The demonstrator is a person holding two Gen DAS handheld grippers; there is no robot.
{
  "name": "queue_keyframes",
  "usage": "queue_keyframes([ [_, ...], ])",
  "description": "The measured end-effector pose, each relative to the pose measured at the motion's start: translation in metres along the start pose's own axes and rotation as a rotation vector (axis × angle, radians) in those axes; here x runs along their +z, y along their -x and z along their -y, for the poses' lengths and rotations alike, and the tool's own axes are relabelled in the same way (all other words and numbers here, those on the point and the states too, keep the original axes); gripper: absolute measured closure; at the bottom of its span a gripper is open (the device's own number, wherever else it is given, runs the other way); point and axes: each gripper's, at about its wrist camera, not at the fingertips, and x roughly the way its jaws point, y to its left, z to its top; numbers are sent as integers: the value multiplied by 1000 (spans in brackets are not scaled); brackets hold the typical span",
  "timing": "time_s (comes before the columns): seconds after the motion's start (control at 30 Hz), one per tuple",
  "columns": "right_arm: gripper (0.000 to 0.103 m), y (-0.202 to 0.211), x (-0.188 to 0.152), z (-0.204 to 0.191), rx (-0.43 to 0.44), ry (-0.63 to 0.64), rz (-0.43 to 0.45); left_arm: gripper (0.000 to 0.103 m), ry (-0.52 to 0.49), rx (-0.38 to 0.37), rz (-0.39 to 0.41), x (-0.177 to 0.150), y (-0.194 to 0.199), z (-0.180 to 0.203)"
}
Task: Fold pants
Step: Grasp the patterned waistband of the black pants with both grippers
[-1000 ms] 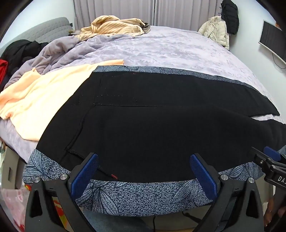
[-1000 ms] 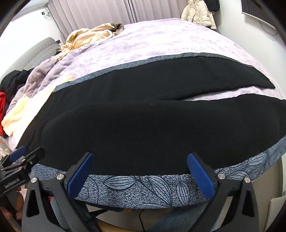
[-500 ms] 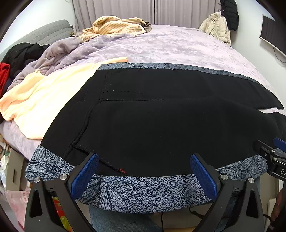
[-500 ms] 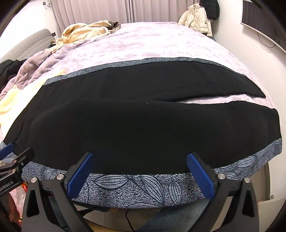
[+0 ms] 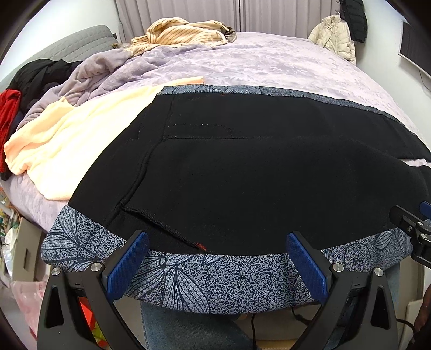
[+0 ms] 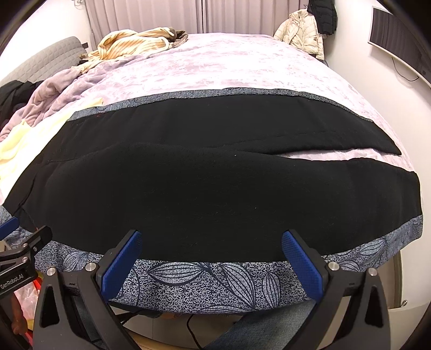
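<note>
- Black pants (image 5: 242, 167) lie spread flat across the lavender bed (image 5: 269, 67), patterned side band along the near edge, legs running toward 3 o'clock.
- Left gripper (image 5: 216, 262) has its jaws wide apart, holding nothing, over the near band by the waist end.
- Right gripper (image 6: 211, 258) is parted too and bare, over the near leg's band.
- A peach blanket (image 5: 80, 140) sits at 9 o'clock, touching the waist.

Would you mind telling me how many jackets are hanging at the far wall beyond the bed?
2: a cream puffer jacket hangs beyond the bed's far right corner, and a black jacket hangs just above and right of it. Others may be hidden out of frame.
</note>
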Motion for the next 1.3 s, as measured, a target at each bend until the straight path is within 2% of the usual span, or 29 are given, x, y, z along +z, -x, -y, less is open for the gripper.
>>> queue_keyframes([
  [1.3, 0, -11, -11, 4, 0, -25, -32, 1, -5, 16, -32, 0, -2, 5],
])
